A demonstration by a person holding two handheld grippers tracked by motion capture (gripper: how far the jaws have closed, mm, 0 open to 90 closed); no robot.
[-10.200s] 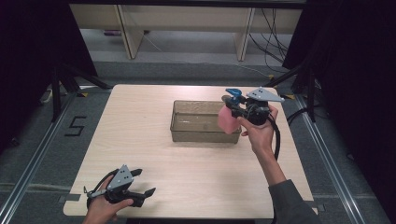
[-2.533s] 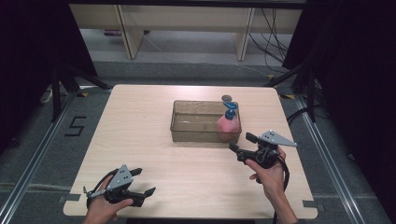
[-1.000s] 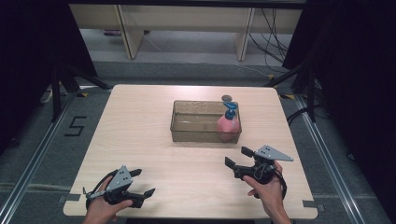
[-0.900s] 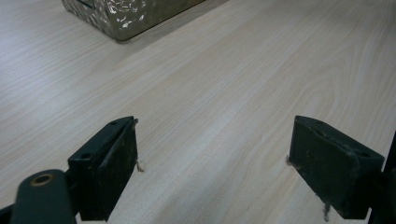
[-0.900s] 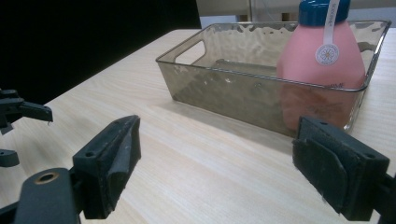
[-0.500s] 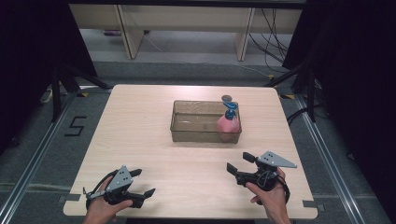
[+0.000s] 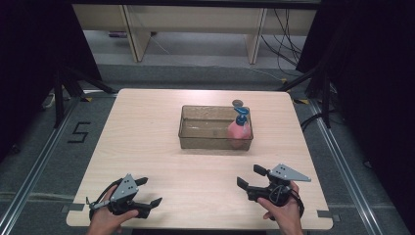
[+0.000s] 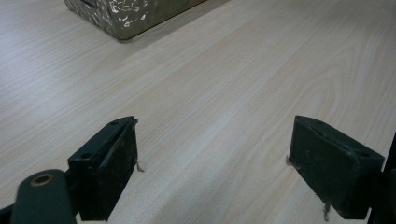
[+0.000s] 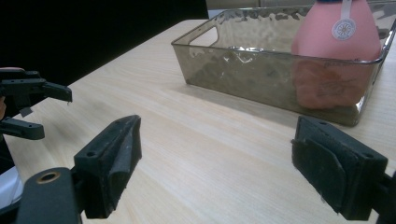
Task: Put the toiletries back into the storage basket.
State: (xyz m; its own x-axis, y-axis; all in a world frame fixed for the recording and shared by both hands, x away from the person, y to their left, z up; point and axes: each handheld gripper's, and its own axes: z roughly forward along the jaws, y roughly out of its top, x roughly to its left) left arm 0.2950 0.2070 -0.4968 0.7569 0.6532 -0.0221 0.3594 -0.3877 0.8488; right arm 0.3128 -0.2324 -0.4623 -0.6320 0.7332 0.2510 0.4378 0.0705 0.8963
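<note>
The pink bottle (image 7: 238,132) stands upright in the right end of the clear bin (image 7: 195,139), its blue pump top (image 7: 242,113) rising above the rim (the bin sits mid-surface, toward the far side). Just behind the bin lies a small dark disc (image 7: 238,103). Your right tool (image 7: 252,177) rests low near the front edge of the surface (image 7: 147,127), well apart from the bin, jaws spread wide with nothing between them. Your left tool (image 7: 147,192) sits at the front left corner, likewise gaping and empty.
</note>
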